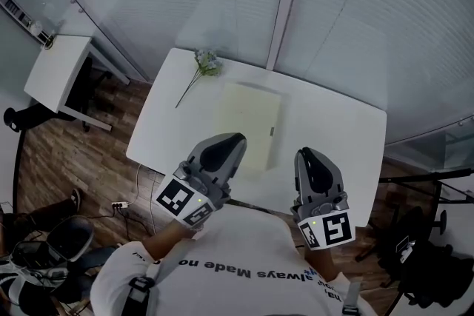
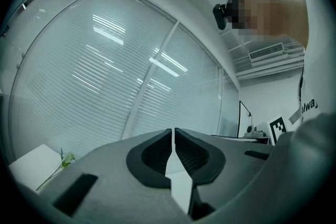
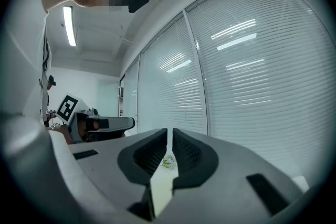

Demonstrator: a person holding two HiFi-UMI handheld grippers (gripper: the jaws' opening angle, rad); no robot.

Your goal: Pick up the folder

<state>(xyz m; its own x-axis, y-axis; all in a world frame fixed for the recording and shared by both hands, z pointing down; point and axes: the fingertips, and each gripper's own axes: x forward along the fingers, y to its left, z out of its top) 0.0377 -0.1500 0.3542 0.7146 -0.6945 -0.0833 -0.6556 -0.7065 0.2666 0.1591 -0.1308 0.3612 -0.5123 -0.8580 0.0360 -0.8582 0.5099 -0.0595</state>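
Observation:
A pale yellow-green folder [image 1: 249, 118] lies flat in the middle of the white table [image 1: 333, 137]. My left gripper [image 1: 237, 140] hovers level over the table's front edge, and its tip overlaps the folder's front left corner in the head view. My right gripper [image 1: 303, 154] is just right of the folder's front right corner. Both are shut with nothing between their jaws. In the left gripper view the left gripper [image 2: 173, 131] shows its pads nearly touching. The right gripper [image 3: 169, 131] looks the same in its own view, with a pale strip showing through the slit.
A flower sprig [image 1: 201, 69] lies at the table's back left, also seen as a flower sprig [image 2: 65, 159]. Glass walls with blinds [image 1: 333, 4] stand behind the table. A small white side table [image 1: 53, 72] is at the left. Dark equipment [image 1: 422, 263] crowds the floor at the right.

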